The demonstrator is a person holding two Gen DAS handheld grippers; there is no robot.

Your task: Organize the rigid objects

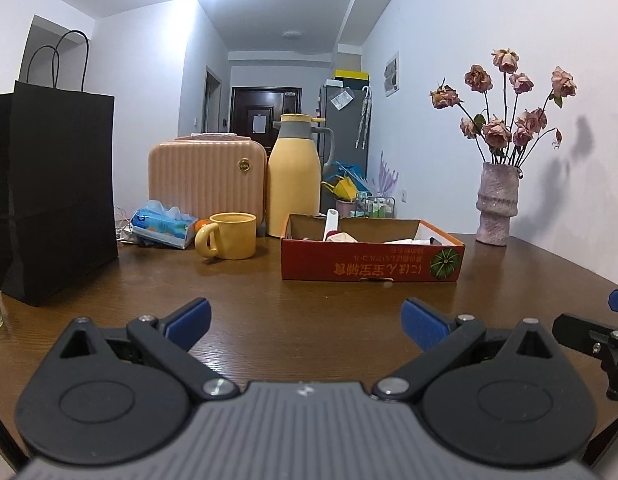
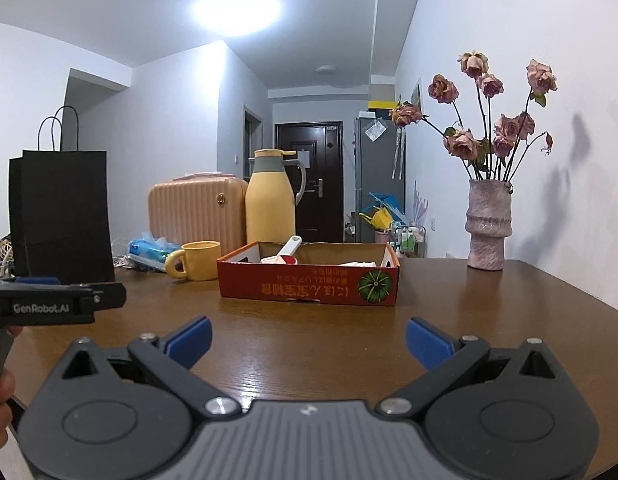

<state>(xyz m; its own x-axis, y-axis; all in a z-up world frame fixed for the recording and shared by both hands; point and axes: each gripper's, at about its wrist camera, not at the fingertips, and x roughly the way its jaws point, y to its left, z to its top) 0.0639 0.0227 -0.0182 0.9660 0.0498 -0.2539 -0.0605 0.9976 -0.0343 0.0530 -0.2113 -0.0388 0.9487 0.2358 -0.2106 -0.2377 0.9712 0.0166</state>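
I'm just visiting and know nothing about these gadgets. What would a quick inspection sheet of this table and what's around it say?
Surface: brown wooden table, glossy, bare in front of both grippers.
Job's things: red cardboard box holding a white scoop and other pale items; yellow mug left of it; yellow thermos jug behind.
Clutter: black paper bag, pink ribbed case, tissue pack, vase of dried roses.
Grippers: left gripper open, empty; right gripper open, empty.
Cables: thin white cords beside the tissue pack, unclear.
Surroundings: white walls, hallway, dark door, grey fridge.
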